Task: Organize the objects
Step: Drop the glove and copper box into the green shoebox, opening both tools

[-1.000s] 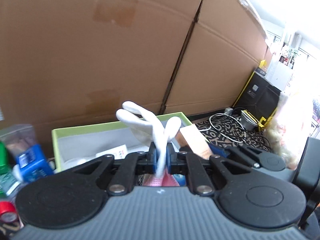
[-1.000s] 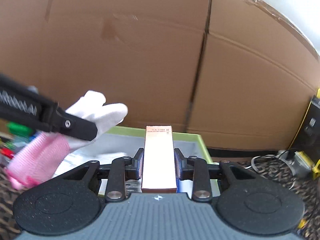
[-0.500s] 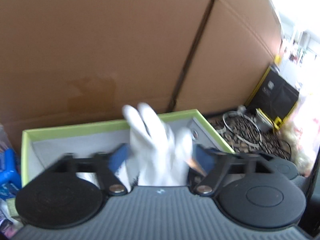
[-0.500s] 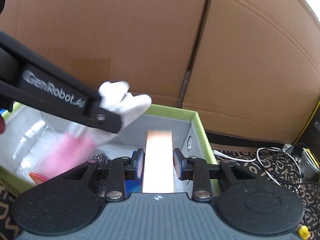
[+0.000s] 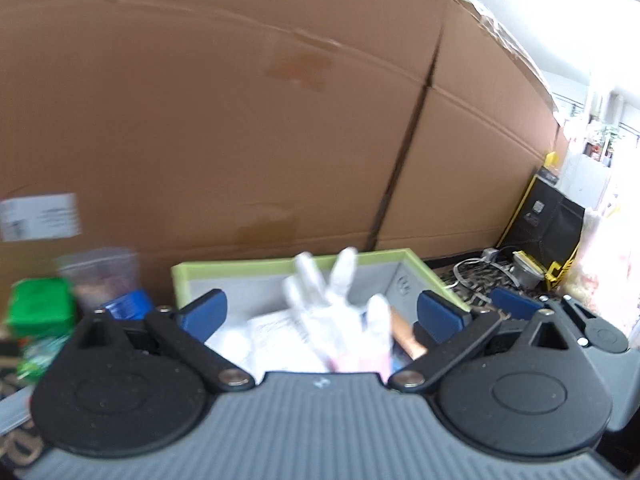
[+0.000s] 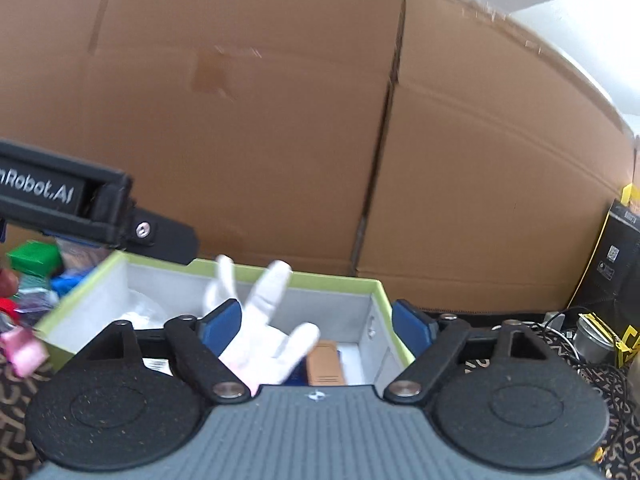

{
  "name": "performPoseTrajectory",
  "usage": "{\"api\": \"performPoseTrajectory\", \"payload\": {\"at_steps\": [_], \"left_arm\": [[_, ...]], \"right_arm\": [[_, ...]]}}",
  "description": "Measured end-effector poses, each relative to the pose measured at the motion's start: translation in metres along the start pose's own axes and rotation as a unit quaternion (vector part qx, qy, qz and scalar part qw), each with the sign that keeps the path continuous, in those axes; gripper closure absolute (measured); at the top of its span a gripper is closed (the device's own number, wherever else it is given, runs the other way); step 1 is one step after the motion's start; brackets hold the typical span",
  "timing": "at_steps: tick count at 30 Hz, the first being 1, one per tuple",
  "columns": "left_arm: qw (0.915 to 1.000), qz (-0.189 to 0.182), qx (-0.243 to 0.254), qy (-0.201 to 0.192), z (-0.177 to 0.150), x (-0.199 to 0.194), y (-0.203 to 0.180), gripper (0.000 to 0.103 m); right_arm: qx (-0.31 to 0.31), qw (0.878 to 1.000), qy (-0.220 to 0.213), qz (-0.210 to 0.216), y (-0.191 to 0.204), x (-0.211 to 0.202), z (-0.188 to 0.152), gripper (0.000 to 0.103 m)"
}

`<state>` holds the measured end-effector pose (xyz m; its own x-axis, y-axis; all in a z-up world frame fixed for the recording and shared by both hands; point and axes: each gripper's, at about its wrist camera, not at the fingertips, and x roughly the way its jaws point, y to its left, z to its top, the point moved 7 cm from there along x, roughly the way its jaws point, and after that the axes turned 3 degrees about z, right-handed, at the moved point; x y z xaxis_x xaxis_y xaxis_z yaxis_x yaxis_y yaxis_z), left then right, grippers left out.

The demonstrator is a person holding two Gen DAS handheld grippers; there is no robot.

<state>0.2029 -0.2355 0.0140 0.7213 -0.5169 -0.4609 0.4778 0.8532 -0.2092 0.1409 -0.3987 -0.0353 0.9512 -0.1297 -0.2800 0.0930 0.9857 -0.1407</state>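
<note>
**Both grippers spread above green box, glove and carton lying inside**

Seen from the left gripper (image 5: 322, 314): jaws spread wide, nothing pinched. Between and just beyond the pads, a white glove (image 5: 340, 320) with a pink cuff, fingers splayed upward, blurred. Seemingly resting in the green box (image 5: 280, 266) on white paper and bags, or perhaps dropping; cannot tell which. Just right of the glove, inside the right pad, one end of a copper carton (image 5: 406, 334) lying slanted. Left of the left jaw, outside the box, blurred clutter: a green packet (image 5: 38, 306) and a clear cup (image 5: 102, 276).

Seen from the right gripper (image 6: 316, 324): jaws likewise wide apart, empty. Glove (image 6: 264, 336) leaning across the left pad, carton (image 6: 325, 362) flat on the box floor between the pads, against the right wall. Box rim (image 6: 320, 278) straight ahead. Left gripper's black finger above the box's far left corner.

Likely reason for the wide spread: both items let go over the box, since sorting here means gathering loose things into it. Cardboard wall (image 6: 280, 120) behind everything.
</note>
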Motion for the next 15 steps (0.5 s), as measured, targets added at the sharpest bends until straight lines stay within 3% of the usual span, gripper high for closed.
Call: {"api": "performPoseTrajectory", "payload": {"at_steps": [7,15], "left_arm": [[0.9952,0.093,-0.018,0.024,-0.049,-0.063,0.062,0.0],[0.9735,0.201,-0.105,0.033,-0.091,-0.123,0.17,0.0]], "right_arm": [[0.028,0.997,-0.013,0.07,0.063,-0.033,-0.014,0.016],[0.027,0.984,0.028,0.175,0.164,-0.035,-0.041,0.016]]}}
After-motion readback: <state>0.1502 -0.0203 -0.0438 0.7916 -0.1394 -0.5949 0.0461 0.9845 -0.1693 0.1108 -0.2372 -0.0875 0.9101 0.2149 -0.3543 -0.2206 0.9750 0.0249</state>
